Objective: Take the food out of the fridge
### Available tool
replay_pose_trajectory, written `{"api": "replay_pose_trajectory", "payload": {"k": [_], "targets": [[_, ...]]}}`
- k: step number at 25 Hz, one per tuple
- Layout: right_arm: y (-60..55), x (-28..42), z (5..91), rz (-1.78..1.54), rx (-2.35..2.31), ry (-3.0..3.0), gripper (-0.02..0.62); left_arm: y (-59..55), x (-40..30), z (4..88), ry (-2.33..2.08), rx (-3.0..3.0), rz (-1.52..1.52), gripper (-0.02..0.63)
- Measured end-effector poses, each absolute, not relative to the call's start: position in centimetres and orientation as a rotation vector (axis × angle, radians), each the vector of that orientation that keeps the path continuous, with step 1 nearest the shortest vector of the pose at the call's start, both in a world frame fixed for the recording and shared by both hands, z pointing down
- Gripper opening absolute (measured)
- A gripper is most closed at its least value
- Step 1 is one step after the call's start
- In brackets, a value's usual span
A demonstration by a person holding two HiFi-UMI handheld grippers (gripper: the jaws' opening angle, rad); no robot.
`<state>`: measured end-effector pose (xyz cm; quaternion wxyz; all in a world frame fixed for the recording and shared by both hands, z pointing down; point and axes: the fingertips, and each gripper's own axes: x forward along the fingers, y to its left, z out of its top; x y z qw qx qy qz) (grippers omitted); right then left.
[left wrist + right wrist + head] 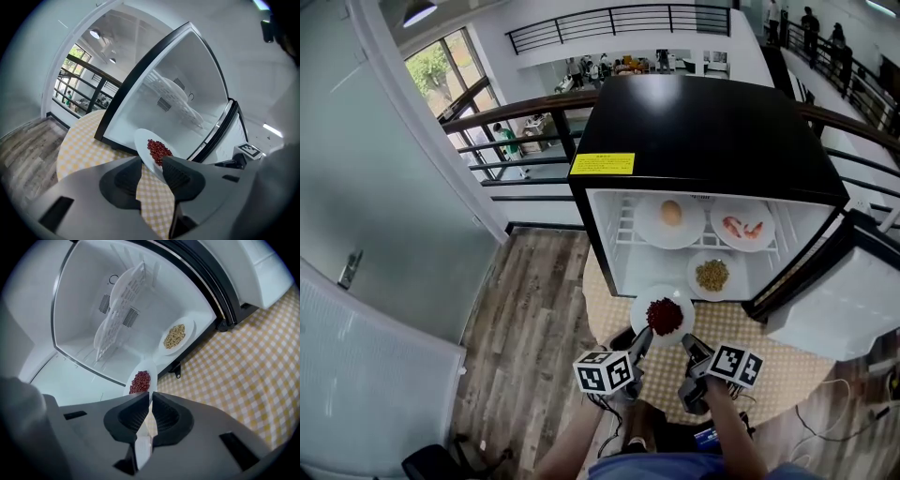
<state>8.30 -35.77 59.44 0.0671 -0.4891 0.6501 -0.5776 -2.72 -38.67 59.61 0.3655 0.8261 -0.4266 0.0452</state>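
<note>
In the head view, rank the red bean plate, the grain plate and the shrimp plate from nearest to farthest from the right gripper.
1. The red bean plate, in front of the fridge, its rim gripped by the right gripper.
2. The grain plate, low inside, at right.
3. The shrimp plate, higher up, at right.

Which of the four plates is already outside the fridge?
The plate with red beans; the other three plates sit inside the fridge.
</note>
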Motion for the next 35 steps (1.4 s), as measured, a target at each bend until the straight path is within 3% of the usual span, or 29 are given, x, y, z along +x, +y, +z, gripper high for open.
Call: {"api": "replay_pose_trajectory", "payload": {"k": [22, 35], "targets": [[-27.0, 6.6, 51.7, -1.51, -1.454, 2.057, 0.029, -29.5, -4.6, 52.1, -1.094, 2.209, -0.069, 0.14], [-20.1, 6.9, 49.8, -1.415, -1.51, 2.0, 0.029, -23.2, -3.9, 49.5, -0.867, 2.134, -0.259, 0.069]]}}
